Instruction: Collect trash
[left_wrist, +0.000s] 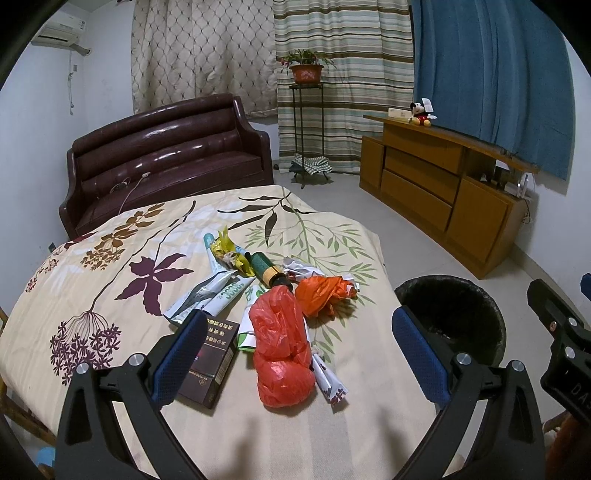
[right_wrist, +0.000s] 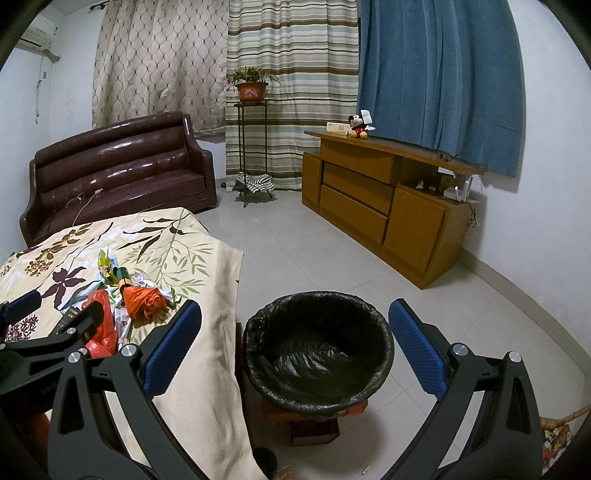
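Both grippers gape empty. L gripper (left_wrist: 299, 354): cigarette box (left_wrist: 212, 363) by its left jaw, red plastic bag (left_wrist: 282, 350) between jaws. R gripper (right_wrist: 295, 350) hangs over the lined trash bin (right_wrist: 317, 350), nothing in it yet. Risk: thin bag may slip, or snag the wrappers (left_wrist: 207, 295) alongside.

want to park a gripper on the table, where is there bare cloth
Bare floral cloth lies left of the cigarette box, toward the sofa, and along the near edge below the red bag. The middle is crowded with wrappers and the orange bag.
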